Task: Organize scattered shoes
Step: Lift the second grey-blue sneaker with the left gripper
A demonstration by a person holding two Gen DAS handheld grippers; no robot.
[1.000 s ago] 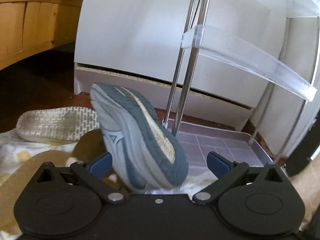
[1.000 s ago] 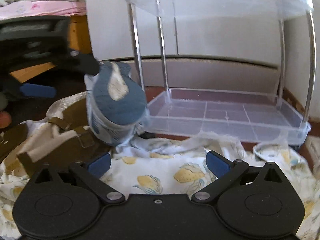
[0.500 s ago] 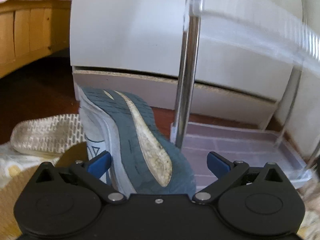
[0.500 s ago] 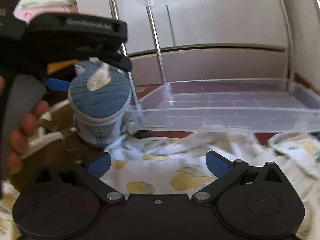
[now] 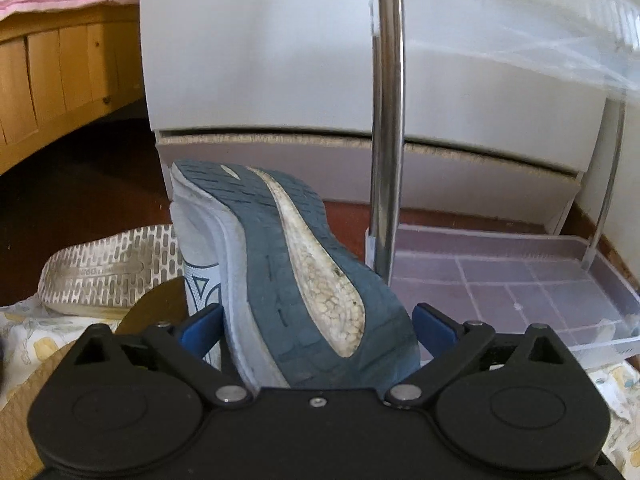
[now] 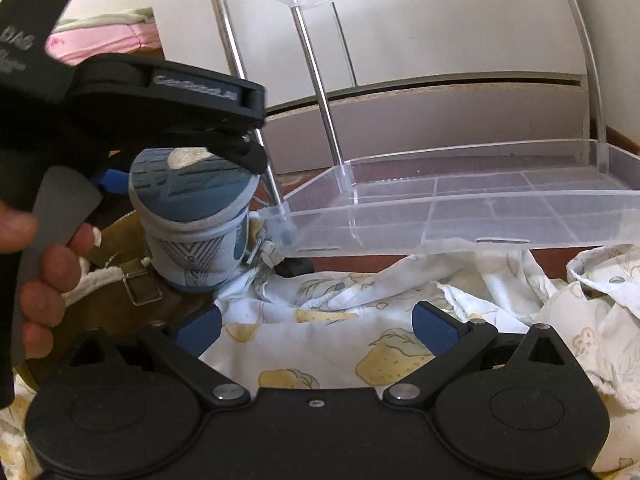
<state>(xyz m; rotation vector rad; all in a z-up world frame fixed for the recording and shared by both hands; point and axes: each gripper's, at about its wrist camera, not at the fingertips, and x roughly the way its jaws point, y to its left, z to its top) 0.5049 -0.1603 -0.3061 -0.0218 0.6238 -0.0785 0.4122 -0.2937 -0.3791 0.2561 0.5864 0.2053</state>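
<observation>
Left gripper (image 5: 316, 324) is clamping the blue sneaker (image 5: 288, 272) sole-up, just off the clear rack's (image 6: 460, 216) lower left corner. Right gripper (image 6: 316, 326) is hovering wide apart, holding nothing. Lower tray is lying bare; white-soled shoe (image 5: 104, 272) and brown shoe (image 6: 132, 288) are lying on the floor cloth (image 6: 320, 344), seemingly awaiting shelving.

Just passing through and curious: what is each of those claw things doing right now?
Left gripper: closed on the blue sneaker, sole facing the camera.
Right gripper: open, holding nothing, above the printed cloth.
</observation>
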